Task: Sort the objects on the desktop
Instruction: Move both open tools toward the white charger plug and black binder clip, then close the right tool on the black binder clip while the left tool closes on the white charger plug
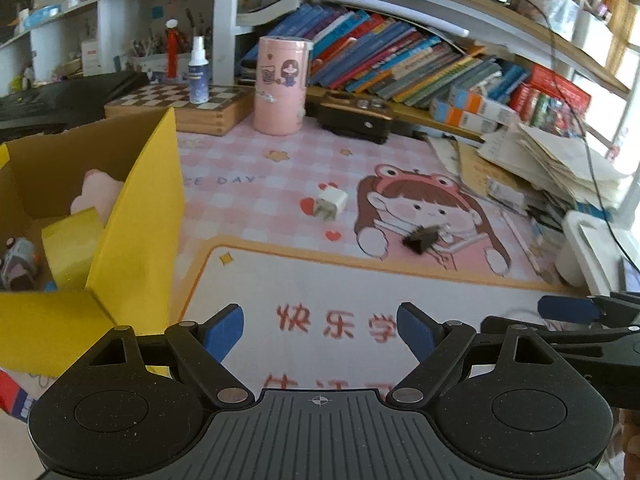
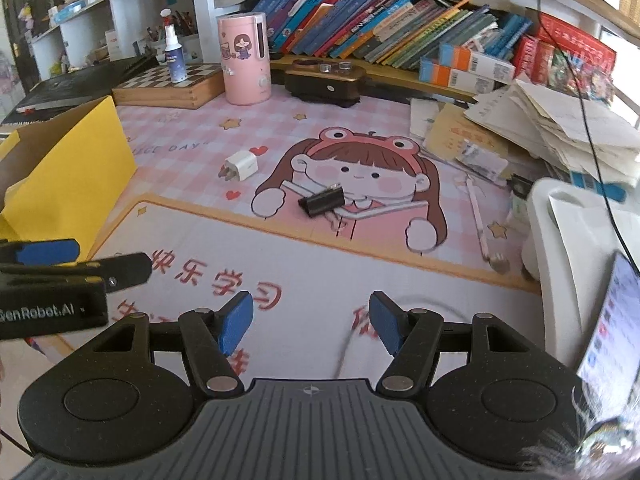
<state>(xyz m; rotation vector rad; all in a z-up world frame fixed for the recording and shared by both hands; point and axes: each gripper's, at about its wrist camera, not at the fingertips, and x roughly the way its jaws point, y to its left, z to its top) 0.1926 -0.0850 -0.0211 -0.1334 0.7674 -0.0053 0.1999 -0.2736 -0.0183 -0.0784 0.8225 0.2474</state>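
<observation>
Both hand-held grippers hover empty with jaws apart over the near edge of the worktop: the left hand-held gripper [image 1: 320,334] is spread wide and the right hand-held gripper [image 2: 310,322] less so. Farther out on the pink mat [image 2: 192,128], a black binder clip [image 2: 322,202] lies near the middle, a white charger plug [image 2: 240,168] sits to its left, and an open yellow box [image 1: 140,220] stands at the left edge. The clip is small and low, so a shallow grip may likely slip off or push it away, and the two grippers, close side by side, might bump.
</observation>
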